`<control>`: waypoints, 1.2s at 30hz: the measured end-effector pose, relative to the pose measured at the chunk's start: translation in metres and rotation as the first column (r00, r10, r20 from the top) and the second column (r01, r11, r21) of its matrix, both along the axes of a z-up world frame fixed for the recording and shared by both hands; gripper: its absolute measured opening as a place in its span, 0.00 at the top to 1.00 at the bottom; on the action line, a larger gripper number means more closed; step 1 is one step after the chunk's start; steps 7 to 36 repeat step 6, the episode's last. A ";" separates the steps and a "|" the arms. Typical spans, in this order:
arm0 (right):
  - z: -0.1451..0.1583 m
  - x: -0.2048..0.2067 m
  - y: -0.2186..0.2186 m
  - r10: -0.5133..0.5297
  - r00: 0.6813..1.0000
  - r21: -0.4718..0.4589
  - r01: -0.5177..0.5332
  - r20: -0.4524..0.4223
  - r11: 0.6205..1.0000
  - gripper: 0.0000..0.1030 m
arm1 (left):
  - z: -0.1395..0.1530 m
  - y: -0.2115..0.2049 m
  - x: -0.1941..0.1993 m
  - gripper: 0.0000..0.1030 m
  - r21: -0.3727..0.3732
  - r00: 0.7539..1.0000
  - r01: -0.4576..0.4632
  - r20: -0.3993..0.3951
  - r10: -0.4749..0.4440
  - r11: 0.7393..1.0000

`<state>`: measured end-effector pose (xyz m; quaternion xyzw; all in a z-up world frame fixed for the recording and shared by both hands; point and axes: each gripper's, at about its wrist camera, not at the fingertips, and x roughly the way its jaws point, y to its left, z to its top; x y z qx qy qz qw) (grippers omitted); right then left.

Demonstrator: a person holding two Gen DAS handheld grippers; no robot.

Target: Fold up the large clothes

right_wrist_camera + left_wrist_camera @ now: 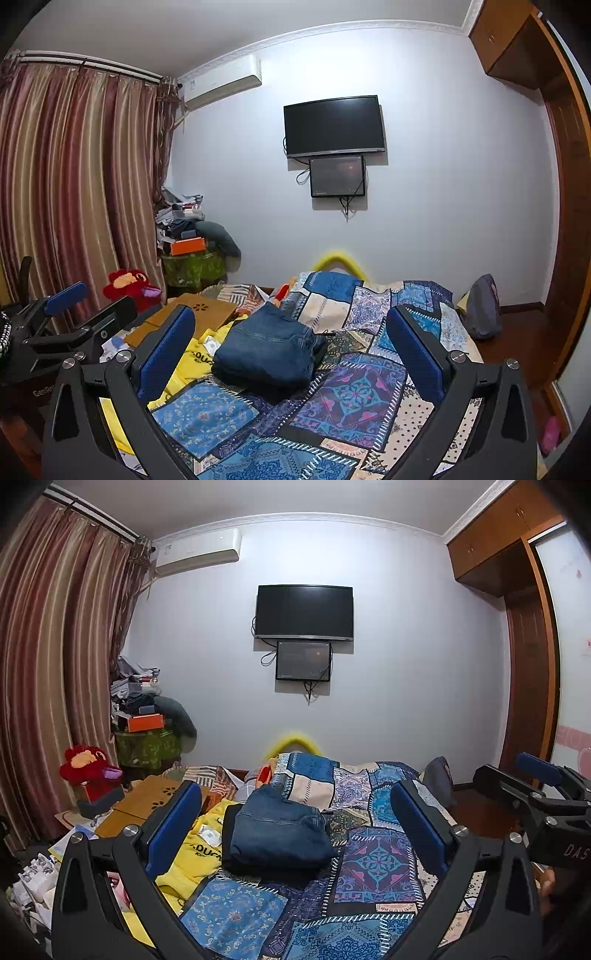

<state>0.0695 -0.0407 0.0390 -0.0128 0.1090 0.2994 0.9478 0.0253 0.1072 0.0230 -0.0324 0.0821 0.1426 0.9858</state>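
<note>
On the bed (373, 860), at 12 o'clock from both tools, lie the folded jeans (277, 834), resting on the patchwork quilt with a yellow garment (195, 853) touching their 9 o'clock side. The left tool (299, 834) and the right tool (291, 350) are both spread wide and empty, hanging above the bed with the jeans framed between their pads. Neither looks clearly nearer. The bundle's long axis seems to run from 7 to 1 o'clock. Judging by this, the yellow garment comes next.

Even, fairly dim indoor light with a cool cast. Fisheye bends the edges, corners go black. Focus mostly sharp, shadows soft.
</note>
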 end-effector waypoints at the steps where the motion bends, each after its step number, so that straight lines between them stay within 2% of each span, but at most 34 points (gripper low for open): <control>1: 0.000 0.000 0.000 -0.001 1.000 0.000 0.001 -0.001 1.000 0.00 | 0.000 0.000 0.000 0.00 -0.001 1.000 0.003 -0.001 -0.003 1.000; 36: -0.002 0.001 0.001 -0.002 1.000 0.000 0.002 -0.007 1.000 0.00 | -0.001 0.001 0.001 0.00 -0.002 1.000 0.009 -0.005 -0.009 1.000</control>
